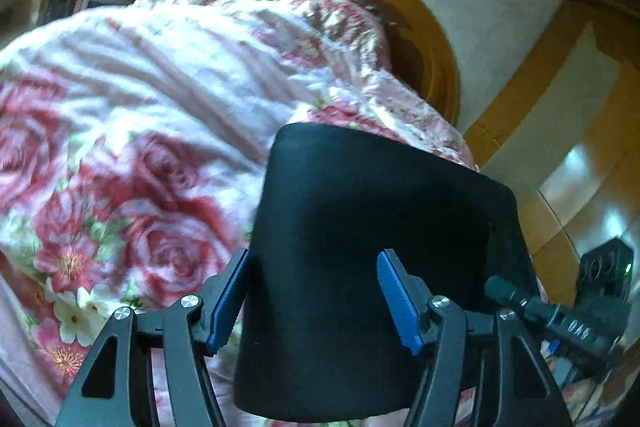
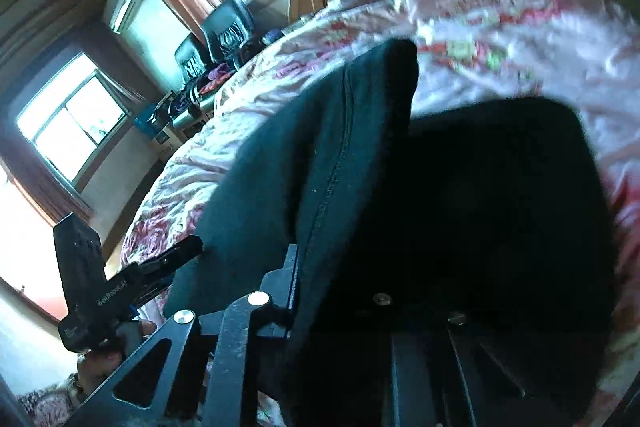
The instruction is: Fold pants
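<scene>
A: Where are the pants (image 1: pixel 380 227)?

B: They lie folded, dark and flat, on the bed's rose-patterned quilt (image 1: pixel 132 131), close to its edge by the wooden headboard (image 1: pixel 424 39).

A: And the left claw (image 1: pixel 314 301)?

B: Its blue fingers (image 1: pixel 396 295) stand spread apart above the near part of the pants, pinching nothing.

A: The right claw (image 2: pixel 320 279)?

B: It is pressed together on a fold of the pants, and the cloth drapes over its fingers so that most of them are hidden. A stitched seam runs up the raised fold.

A: Anything else?

B: Windows (image 2: pixel 72 115) with curtains, and dark chairs (image 2: pixel 224 27) beyond the bed.
</scene>
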The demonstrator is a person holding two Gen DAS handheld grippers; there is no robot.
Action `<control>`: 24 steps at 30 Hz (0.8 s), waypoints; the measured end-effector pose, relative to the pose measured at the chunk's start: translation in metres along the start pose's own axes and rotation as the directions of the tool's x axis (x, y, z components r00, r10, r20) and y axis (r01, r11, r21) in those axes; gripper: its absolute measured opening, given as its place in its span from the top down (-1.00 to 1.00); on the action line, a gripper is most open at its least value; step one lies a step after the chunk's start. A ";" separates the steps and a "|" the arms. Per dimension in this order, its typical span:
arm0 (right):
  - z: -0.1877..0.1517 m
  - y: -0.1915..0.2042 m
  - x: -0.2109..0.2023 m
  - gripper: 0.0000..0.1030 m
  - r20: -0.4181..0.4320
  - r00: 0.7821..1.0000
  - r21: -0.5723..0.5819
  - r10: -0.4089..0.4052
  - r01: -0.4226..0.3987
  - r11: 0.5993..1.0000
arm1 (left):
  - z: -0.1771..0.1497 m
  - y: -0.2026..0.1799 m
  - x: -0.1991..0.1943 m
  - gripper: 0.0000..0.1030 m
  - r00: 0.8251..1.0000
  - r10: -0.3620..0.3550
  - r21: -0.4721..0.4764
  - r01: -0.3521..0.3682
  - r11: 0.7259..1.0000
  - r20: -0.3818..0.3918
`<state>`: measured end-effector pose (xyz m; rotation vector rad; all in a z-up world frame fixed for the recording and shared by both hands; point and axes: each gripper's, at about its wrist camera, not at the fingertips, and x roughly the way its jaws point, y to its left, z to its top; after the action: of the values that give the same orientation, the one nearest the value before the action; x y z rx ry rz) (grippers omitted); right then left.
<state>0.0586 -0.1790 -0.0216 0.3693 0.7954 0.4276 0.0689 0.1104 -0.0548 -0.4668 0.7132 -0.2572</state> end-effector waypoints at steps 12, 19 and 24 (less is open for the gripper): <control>0.011 0.003 -0.054 0.71 0.100 0.993 0.027 0.060 -0.063 0.998 | -0.002 -0.031 -0.022 -0.27 0.994 -0.013 0.140 -0.002 0.990 0.106; 0.011 -0.018 -0.077 0.71 0.120 0.993 0.061 0.006 -0.013 0.998 | -0.009 -0.052 -0.009 -0.27 0.999 -0.020 0.235 0.009 0.972 0.045; 0.002 -0.051 -0.067 0.71 0.085 0.994 0.124 -0.071 0.060 0.990 | -0.022 -0.069 0.006 -0.27 1.000 -0.002 0.318 0.009 0.948 -0.024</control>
<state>0.0298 -0.2566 -0.0041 0.4713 0.7456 0.3001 0.0540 0.0411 -0.0383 -0.1574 0.6780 -0.3772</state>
